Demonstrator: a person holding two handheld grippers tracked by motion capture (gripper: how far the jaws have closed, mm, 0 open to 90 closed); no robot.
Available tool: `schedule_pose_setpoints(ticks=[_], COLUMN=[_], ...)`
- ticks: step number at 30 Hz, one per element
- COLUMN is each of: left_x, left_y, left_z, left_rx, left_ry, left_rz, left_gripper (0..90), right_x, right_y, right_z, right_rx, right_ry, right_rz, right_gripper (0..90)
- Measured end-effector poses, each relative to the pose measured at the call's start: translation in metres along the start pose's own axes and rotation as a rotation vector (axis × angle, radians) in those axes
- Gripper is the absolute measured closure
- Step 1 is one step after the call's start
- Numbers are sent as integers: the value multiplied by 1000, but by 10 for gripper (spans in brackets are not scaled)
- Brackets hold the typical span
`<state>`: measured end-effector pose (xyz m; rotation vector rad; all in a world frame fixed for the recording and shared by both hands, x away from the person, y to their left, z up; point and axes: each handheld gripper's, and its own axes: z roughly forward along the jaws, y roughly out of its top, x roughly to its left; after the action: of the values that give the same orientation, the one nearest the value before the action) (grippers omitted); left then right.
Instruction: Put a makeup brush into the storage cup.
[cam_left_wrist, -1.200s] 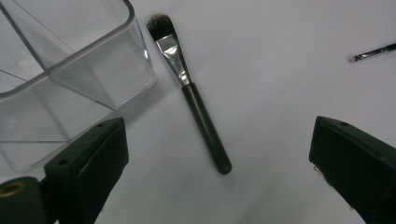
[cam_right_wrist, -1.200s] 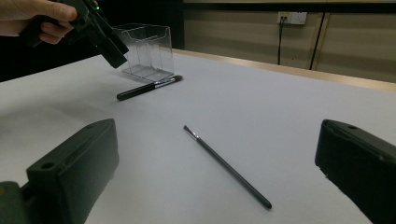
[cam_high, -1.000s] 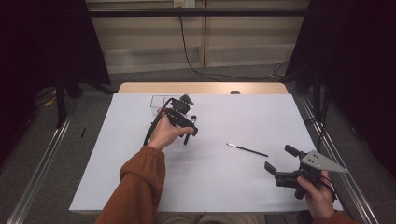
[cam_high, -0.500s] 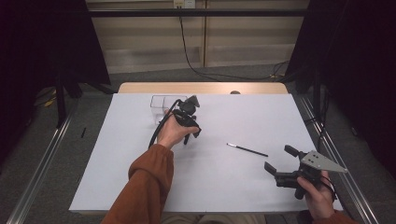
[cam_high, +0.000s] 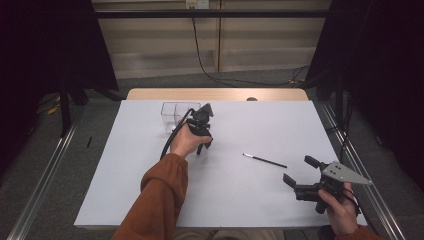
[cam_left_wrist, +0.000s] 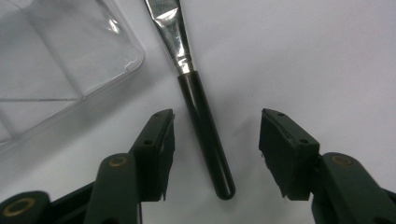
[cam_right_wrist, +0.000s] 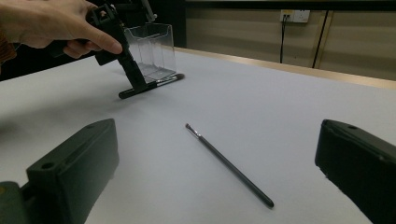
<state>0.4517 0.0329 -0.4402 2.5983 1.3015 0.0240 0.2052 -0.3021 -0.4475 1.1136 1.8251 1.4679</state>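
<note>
Toward the far left of the white table (cam_high: 125, 190), at about eleven o'clock from where I sit, my left tool (cam_left_wrist: 215, 144) is lowered over a thick black-handled brush (cam_left_wrist: 205, 135) that lies flat on the sheet. Its jaws have just been closing, yet they are still parted: the brush handle lies between them, nearer the left pad, and neither pad touches it. From that tool's own view the handle's rounded end points toward six o'clock, and the silver ferrule runs off toward twelve. Just beside the brush, toward ten o'clock, stands a clear plastic organizer box (cam_left_wrist: 56, 65) with dividers inside; the brush lies close along its corner, but I cannot tell whether they touch.

From above, my left hand (cam_high: 187, 141) wraps the tool just in front of that box, with the black cable looping back along my orange sleeve (cam_high: 157, 200).

My right tool (cam_high: 299, 172) rests low near the table's near right corner, at about four o'clock, gripped in my right hand (cam_high: 340, 207). Its jaws stand wide apart with nothing between them. A thin dark brush (cam_right_wrist: 229, 165) lies by itself on the sheet ahead of that tool, well apart from the left tool and the box.
</note>
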Motion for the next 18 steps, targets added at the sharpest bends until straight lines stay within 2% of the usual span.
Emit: schedule_pose_setpoints(ticks=[2,3,7,8,10,13,15,18], left_x=[1,1,1,1,0,-1,-2,-2], left_y=[1,2,4,5,6,8,10,11], left_z=[2,3,6,7,10,12,12,13], left_rx=[5,10,18,24,27,31,33,41], left_ry=[7,16,30,35,25,34,27,29], left_rz=[-10,2,-17,-5,-12,-17,-7,-24], left_gripper=[488,494,503,504,509,510,513,511], right_x=[0,0,0,0,0,0,0,0], right_y=[0,0,0,0,0,0,0,0], right_z=[0,0,0,0,0,0,0,0], right_rx=[-1,0,-1,1,0,-1,-1,-1], right_ry=[0,1,-1,-1,0,1,1,1], right_rz=[3,1,4,5,8,1,1,5], right_gripper=[0,0,0,0,0,0,0,0])
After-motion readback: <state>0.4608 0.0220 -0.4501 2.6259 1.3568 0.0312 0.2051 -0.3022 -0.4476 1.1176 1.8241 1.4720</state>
